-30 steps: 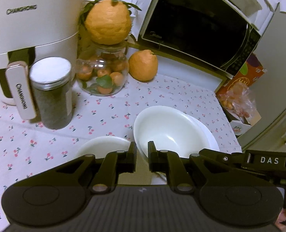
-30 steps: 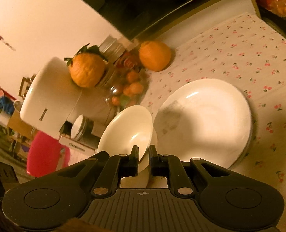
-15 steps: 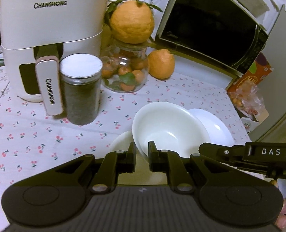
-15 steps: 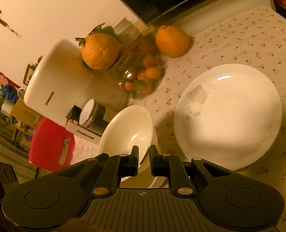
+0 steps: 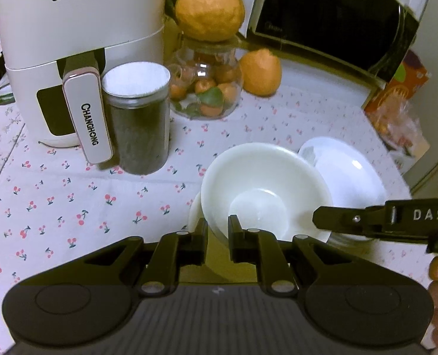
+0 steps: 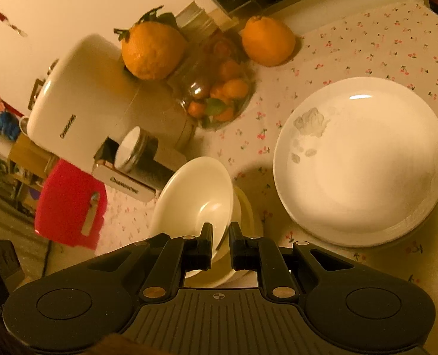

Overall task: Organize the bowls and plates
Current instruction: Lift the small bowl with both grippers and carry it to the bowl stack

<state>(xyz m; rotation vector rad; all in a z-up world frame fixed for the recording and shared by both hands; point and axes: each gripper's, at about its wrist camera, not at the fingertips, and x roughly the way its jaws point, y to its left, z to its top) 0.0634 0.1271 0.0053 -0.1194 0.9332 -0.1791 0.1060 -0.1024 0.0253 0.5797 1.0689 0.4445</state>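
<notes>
- Both claws are narrow and pinch the same white round ceramic bowl (image 5: 266, 189): the left claw (image 5: 217, 233) grips its near rim, and the right claw (image 6: 220, 241) grips the rim from the other side.
- That bowl sits tilted over a second white bowl (image 6: 242, 207) of which only an edge shows below it, so I judge the step is nesting one bowl in the other.
- To do it well, both claws should lower the bowl evenly until its tilt is gone, and only then loosen the grip; letting go on one side first may make it slide or knock on the lower rim.
- Just beside the bowls on the right lies a white round plate with a grey flower print (image 6: 364, 159); in the right wrist view it seems to rest on another plate, but I cannot tell for sure.
- Everything stands on a surface covered with a white cloth printed with small red cherries (image 5: 56, 201).
- Behind are a white air fryer (image 5: 80, 44), a dark jar with a white lid (image 5: 139, 118), and a glass jar of small oranges (image 5: 207, 88) with a big orange fruit (image 5: 210, 6) on top.
- A black microwave oven (image 5: 331, 17) stands at the back right, and a red object (image 6: 71, 204) shows beyond the surface edge.
</notes>
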